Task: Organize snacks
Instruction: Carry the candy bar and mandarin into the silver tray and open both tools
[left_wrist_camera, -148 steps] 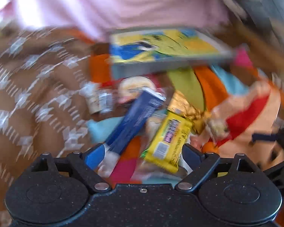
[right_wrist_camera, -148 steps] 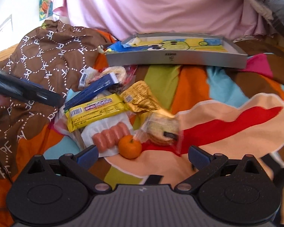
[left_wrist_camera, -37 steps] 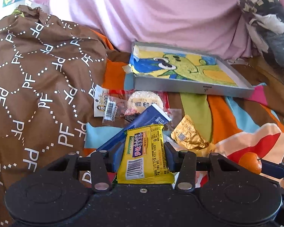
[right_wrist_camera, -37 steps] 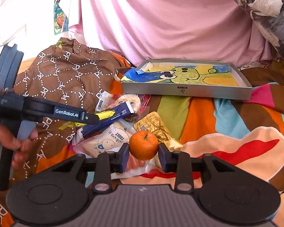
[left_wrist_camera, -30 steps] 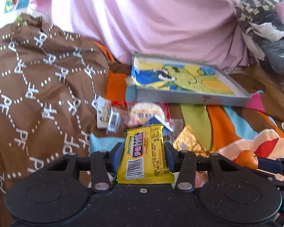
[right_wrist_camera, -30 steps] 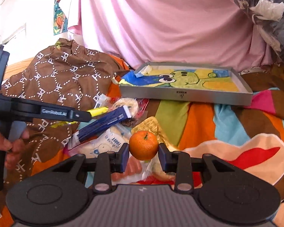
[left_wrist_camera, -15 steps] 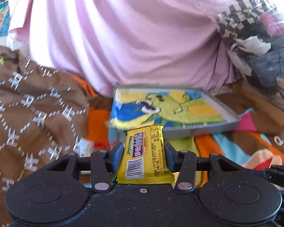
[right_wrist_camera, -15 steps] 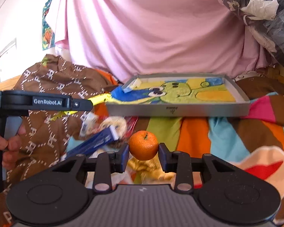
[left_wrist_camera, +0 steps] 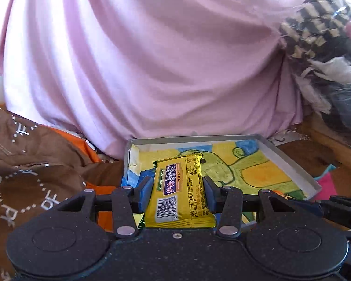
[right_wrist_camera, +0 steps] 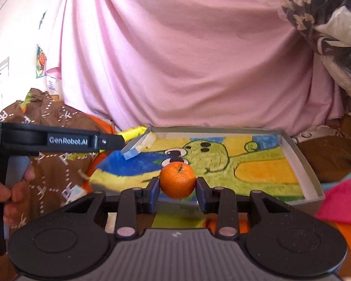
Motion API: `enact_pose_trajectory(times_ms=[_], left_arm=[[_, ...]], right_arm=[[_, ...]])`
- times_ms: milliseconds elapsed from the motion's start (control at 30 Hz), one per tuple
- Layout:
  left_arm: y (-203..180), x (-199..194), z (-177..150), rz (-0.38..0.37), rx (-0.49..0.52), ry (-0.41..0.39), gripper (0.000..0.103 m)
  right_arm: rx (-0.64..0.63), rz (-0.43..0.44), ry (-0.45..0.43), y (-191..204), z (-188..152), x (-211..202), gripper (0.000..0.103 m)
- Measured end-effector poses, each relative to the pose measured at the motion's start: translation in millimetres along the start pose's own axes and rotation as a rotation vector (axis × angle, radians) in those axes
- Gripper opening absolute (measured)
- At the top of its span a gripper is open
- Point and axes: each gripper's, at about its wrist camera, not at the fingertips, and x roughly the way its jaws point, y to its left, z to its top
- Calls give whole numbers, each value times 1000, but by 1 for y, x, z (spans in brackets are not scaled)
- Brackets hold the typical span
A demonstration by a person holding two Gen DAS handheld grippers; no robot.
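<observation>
The left gripper (left_wrist_camera: 177,193) has its fingers pinching a yellow snack bar (left_wrist_camera: 179,193) upright between them, and the right gripper (right_wrist_camera: 177,190) has its fingers clamped on a mandarin orange (right_wrist_camera: 177,179). Just beyond both sets of fingers lies a shallow grey box (right_wrist_camera: 299,164) lined with a cartoon drawing, with a pink sheet (right_wrist_camera: 187,58) behind it.

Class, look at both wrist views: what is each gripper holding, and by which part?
The left gripper clamps the yellow snack bar by its long side edges, near mid-length. The right gripper pinches the orange across its widest sides.
</observation>
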Motion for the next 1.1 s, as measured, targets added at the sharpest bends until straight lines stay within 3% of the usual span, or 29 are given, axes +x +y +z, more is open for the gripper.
enact_pose_trajectory(times_ms=[333, 667, 767, 833, 933, 1000, 1100], left_arm=[[22, 54, -2, 19, -35, 54, 48], [44, 76, -12, 12, -135, 154, 48], [44, 76, -13, 1, -152, 166, 51], [45, 73, -11, 0, -170, 170, 56], [44, 65, -7, -14, -186, 164, 68], [40, 55, -5, 0, -179, 143, 84], [38, 33, -3, 19, -203, 109, 93]], right_arm=[[-36, -4, 61, 4, -5, 65, 38], [-52, -18, 95, 14, -10, 80, 39], [-51, -24, 93, 15, -10, 78, 46], [-44, -26, 83, 14, -9, 74, 56], [-27, -34, 58, 12, -7, 61, 69], [-11, -42, 34, 10, -5, 47, 78], [9, -50, -6, 8, -1, 23, 87]])
